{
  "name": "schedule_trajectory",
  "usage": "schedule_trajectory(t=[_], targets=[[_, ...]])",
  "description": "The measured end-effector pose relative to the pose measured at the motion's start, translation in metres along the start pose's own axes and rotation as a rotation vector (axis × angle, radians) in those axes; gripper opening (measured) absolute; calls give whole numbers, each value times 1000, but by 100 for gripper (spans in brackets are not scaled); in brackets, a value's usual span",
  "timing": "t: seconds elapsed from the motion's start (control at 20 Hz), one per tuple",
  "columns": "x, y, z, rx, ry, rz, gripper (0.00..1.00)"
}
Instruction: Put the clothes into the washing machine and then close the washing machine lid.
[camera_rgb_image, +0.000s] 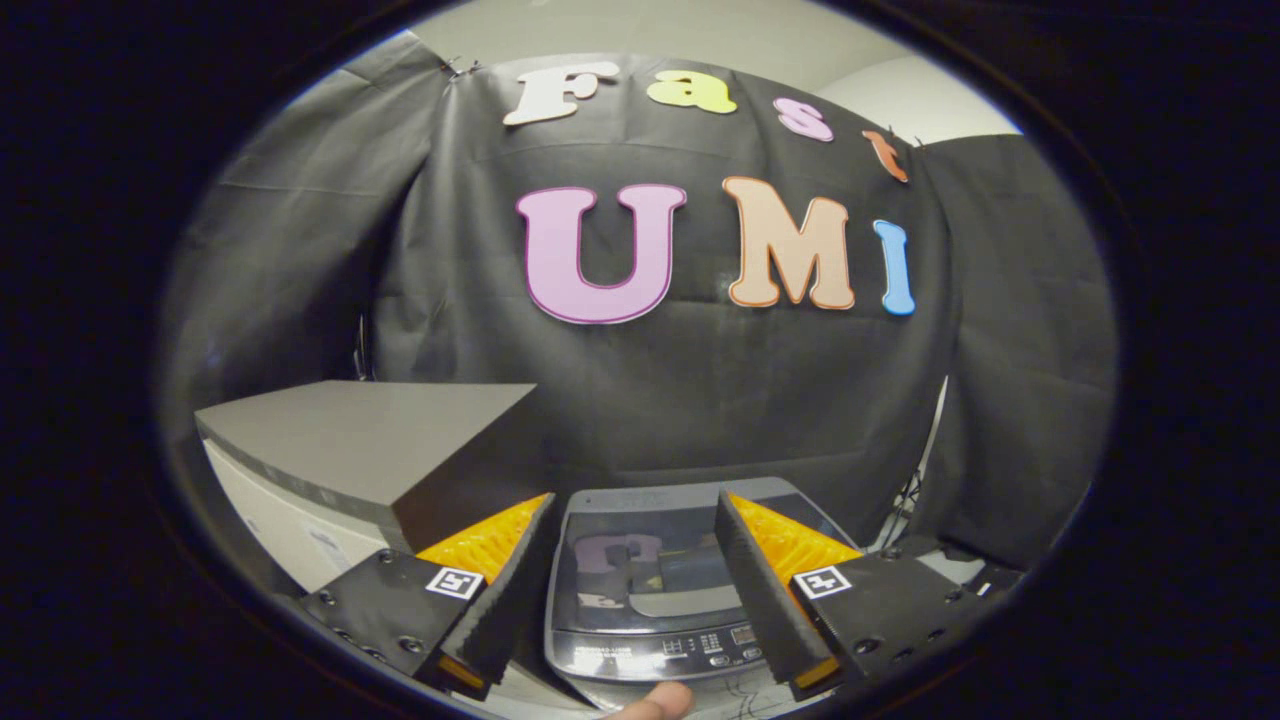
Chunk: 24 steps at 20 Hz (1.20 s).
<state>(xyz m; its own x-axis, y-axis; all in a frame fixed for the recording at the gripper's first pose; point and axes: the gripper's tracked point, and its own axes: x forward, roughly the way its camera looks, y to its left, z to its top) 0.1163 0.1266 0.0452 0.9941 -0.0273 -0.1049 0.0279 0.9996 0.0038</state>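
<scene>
Two fingers of the handheld gripper (635, 585) stand spread apart with nothing between the pads, hovering above the small grey top-loading washing machine (650, 590), whose dark glossy lid (640, 575) lies shut and shows between and just beyond them. A fingertip (655, 702) of a person's hand shows just below the machine's control panel (690, 650). A grey flat-topped block on a white cabinet (370, 445) stands beside the machine, on the gripper's left.

Dim booth, fisheye-bent edges, glare on washer lid (650, 560)

Grey-topped cabinet (370, 440), top bare, beside washing machine (650, 590), lid down
</scene>
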Motion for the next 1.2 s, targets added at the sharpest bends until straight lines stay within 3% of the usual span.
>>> schedule_trajectory(t=[0.4, 0.7, 1.0, 1.2], targets=[[-20, -16, -36, 5, 54, 32, 97], [-31, -26, -38, 19, -7, 86, 97], [-41, -79, -28, -20, -129, 117, 97], [-43, -122, -33, -24, -160, 63, 97]])
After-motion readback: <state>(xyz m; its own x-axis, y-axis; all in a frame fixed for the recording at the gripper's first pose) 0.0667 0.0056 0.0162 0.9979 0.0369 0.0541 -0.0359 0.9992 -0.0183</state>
